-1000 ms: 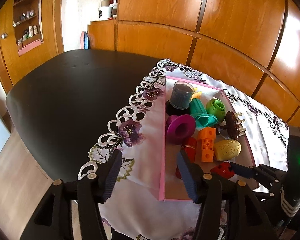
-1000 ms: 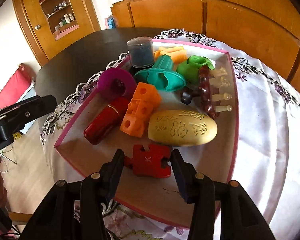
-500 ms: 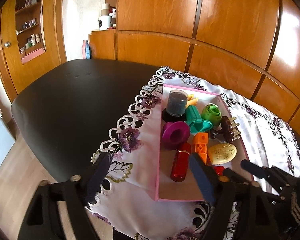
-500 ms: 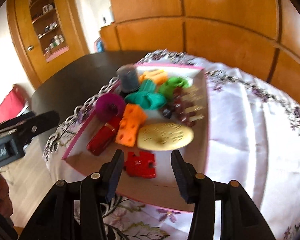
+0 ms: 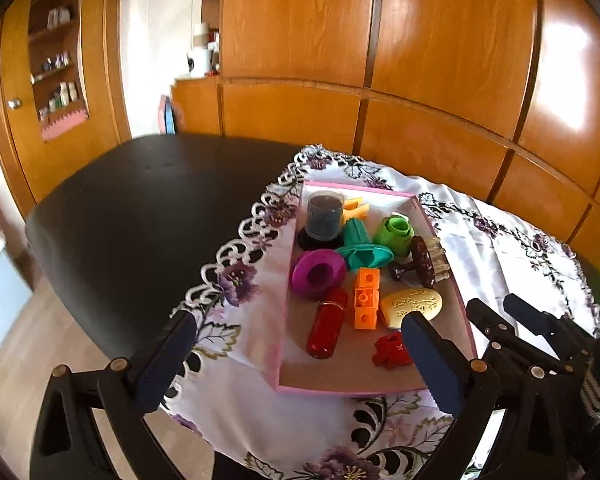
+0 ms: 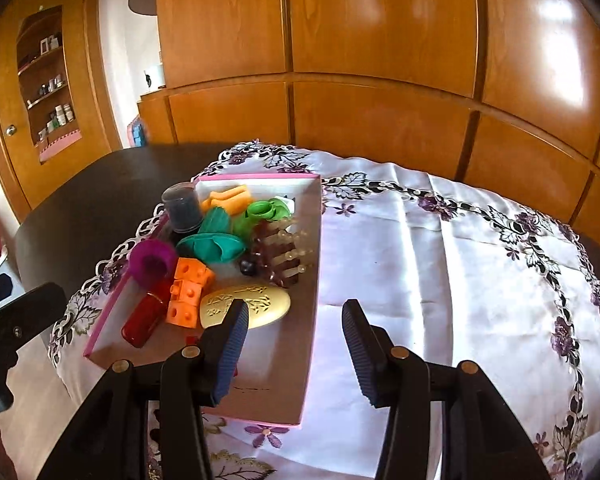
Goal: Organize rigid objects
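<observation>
A pink-rimmed box [image 5: 465, 312] [image 6: 313, 280] on the flowered cloth holds several toys: a red puzzle piece [image 5: 392, 350], a yellow oval soap-like piece [image 5: 414, 306] [image 6: 260, 305], orange blocks [image 5: 366, 300] [image 6: 188, 292], a red cylinder [image 5: 326, 328] [image 6: 146, 318], a purple cup [image 5: 318, 272], teal and green pieces and a brown brush [image 6: 278, 256]. My left gripper [image 5: 296, 350] is open and empty, raised in front of the box's near end. My right gripper [image 6: 292, 334] is open and empty, above the box's near right edge.
The white cloth with purple flowers [image 6: 460, 264] covers the right of a dark round table [image 5: 140, 208]. Wooden wall panels [image 5: 420, 80] stand behind. A wooden cabinet with shelves [image 5: 56, 72] is at the far left. The floor shows below the table's left edge.
Both grippers have pulled back and up from the box. The right gripper let go of the red puzzle piece, which lies in the box, and swung right. The left gripper opened wider.
</observation>
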Available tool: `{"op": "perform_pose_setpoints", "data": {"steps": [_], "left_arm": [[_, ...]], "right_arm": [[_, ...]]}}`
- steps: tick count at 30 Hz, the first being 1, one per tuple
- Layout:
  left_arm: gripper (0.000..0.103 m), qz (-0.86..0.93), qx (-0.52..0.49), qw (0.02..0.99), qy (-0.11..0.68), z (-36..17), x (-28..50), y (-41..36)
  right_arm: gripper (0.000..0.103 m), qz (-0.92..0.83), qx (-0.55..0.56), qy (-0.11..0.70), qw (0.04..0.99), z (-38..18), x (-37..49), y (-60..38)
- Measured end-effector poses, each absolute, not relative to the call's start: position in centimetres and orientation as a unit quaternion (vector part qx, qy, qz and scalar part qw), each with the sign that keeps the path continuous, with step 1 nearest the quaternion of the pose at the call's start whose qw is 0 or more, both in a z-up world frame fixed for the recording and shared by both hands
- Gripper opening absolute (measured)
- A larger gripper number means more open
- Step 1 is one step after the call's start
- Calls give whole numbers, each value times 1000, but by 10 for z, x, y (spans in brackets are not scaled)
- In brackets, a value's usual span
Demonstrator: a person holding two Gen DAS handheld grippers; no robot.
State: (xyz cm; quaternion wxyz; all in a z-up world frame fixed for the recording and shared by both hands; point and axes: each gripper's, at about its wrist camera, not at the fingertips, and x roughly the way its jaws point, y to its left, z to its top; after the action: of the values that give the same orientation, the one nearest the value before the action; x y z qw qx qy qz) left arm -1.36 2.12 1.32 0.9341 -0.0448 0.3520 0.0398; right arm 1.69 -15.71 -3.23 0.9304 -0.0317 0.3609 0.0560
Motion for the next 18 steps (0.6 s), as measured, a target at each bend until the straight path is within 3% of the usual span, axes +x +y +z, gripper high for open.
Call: {"op": "perform_pose_setpoints", "data": {"steps": [18], "left_arm": [[103,71,-49,943,323,18,-23,29]], "right_arm": [[49,64,-45,345,935,-26,10,-148]]}}
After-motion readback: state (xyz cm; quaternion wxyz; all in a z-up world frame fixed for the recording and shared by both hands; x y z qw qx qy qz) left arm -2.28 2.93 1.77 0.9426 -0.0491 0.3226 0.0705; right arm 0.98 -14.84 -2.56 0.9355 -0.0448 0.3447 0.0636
